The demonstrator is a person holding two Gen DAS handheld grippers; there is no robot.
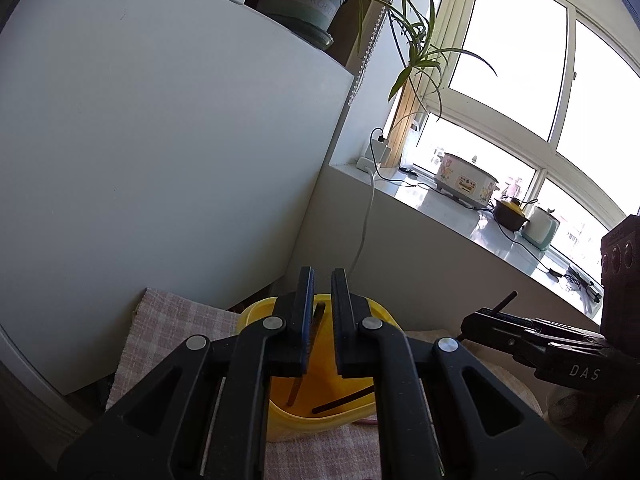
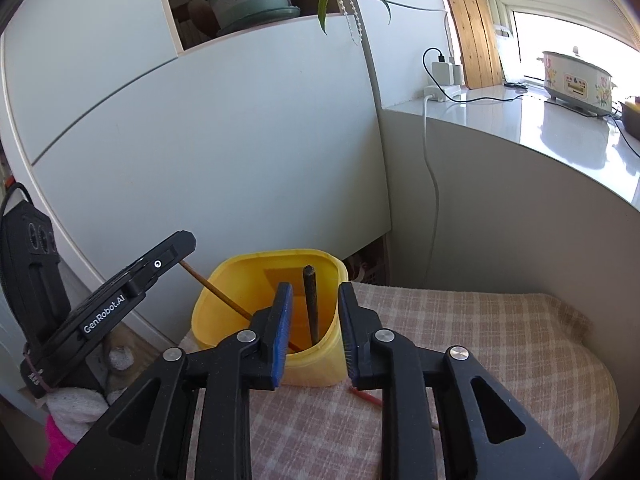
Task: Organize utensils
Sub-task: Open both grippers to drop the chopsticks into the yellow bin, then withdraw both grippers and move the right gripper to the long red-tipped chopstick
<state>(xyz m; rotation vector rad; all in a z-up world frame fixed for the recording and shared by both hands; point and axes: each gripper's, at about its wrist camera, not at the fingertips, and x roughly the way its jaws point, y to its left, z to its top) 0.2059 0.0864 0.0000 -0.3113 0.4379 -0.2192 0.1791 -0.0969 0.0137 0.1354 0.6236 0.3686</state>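
**Chopsticks going into the yellow holder**

A checked woven cloth [image 2: 480,332] covers the surface; on it stands a glossy yellow plastic holder [image 2: 208,316] with rounded corners. The right gripper [image 2: 314,336] stands partly open around a dark ridged chopstick [image 2: 310,304] leaning inside, pads clear. The left gripper [image 2: 182,246] pinches a thin brown chopstick [image 2: 216,290] slanting over the rim; best tip it steeper before letting go.

The yellow holder [image 2: 268,316] stands hemmed in: white cabinet [image 2: 200,140] close behind, grey ledge wall [image 2: 500,220] far right. Checked cloth [image 2: 480,340] right of it lies open.
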